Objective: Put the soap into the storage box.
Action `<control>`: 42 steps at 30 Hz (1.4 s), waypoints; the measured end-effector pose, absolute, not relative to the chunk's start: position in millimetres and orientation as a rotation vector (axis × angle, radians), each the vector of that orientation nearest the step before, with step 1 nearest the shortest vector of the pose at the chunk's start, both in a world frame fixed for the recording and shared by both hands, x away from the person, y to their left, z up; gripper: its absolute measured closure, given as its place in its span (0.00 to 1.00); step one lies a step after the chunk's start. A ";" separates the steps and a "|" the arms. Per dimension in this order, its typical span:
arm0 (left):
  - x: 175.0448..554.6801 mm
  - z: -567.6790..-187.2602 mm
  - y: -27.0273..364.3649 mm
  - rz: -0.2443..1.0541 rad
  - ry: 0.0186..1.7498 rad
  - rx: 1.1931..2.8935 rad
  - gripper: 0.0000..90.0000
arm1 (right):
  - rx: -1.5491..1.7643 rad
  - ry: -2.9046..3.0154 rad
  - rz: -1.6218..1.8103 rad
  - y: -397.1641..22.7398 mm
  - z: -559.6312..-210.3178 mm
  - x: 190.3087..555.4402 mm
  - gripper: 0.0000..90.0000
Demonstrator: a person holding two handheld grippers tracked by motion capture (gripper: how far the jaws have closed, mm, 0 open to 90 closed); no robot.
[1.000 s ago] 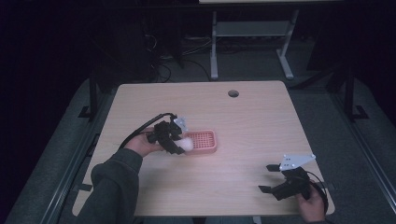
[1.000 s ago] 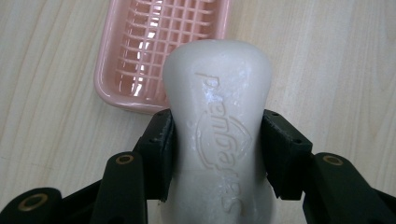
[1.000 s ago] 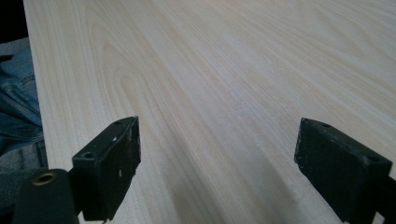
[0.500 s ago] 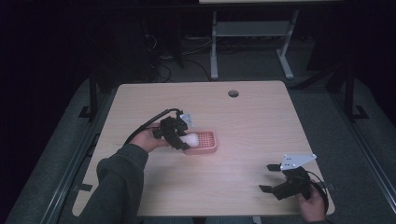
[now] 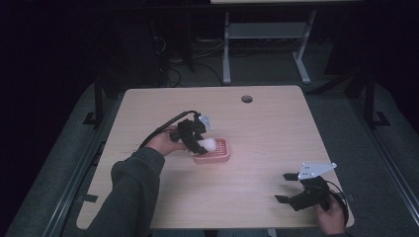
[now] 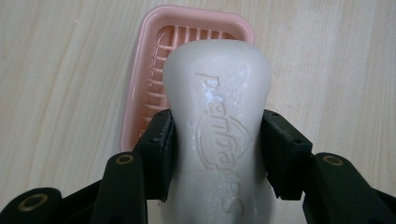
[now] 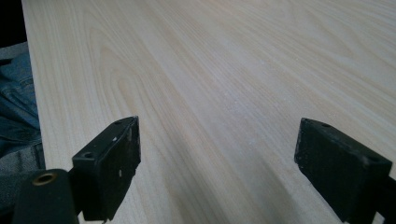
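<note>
Left fingers (image 6: 159,154) clamped on white soap bar (image 6: 217,116) above pink soap dish (image 6: 140,93); right gripper (image 7: 217,168) fingers apart.

A dim lab or test room rather than a home: a bare, light wood-grain table with rounded corners (image 5: 276,123) and a round cable hole (image 5: 246,98) stands alone on grey carpet (image 5: 346,108). Behind it, loose black cables (image 5: 197,54) trail beside a white metal-legged desk frame (image 5: 262,44), with darkness beyond.
</note>
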State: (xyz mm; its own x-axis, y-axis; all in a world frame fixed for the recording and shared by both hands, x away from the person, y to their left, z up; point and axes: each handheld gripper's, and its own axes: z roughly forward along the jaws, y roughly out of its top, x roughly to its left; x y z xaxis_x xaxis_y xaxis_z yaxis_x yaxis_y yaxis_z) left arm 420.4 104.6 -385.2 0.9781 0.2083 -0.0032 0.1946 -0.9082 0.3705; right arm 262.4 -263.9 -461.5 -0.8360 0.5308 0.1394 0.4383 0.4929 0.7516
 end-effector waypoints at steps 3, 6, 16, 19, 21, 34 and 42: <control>423.5 -389.4 100.9 0.038 0.286 2.754 0.55 | 0.852 2.619 1.269 -263.9 -461.6 262.6 0.16; 426.2 -392.4 97.2 0.032 0.284 2.753 0.55 | 0.850 2.620 1.268 -263.8 -461.6 262.6 0.16; 430.2 -393.9 86.6 0.032 0.265 2.743 0.55 | 0.854 2.613 1.270 -265.6 -461.1 262.3 0.16; 431.3 -394.3 84.1 0.030 0.264 2.740 0.55 | 0.853 2.611 1.273 -266.1 -460.8 262.2 0.16; 432.3 -395.4 82.8 0.033 0.262 2.745 0.55 | 0.857 2.609 1.275 -266.5 -460.8 262.1 0.16; 440.1 -404.5 79.4 0.018 0.280 2.752 0.55 | 0.861 2.611 1.271 -267.3 -460.7 261.9 0.16; 443.6 -412.3 77.9 -0.001 0.287 2.772 0.55 | 0.859 2.611 1.272 -267.6 -461.0 262.1 0.16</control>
State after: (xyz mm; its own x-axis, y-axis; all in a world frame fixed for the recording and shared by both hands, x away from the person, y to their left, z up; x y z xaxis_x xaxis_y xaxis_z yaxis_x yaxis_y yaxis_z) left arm 443.6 77.9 -412.3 0.9795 0.1980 -0.0365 0.1983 -0.9173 0.3454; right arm 262.1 -267.6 -461.0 -0.8334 0.5346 0.1404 0.4401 0.4882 0.7537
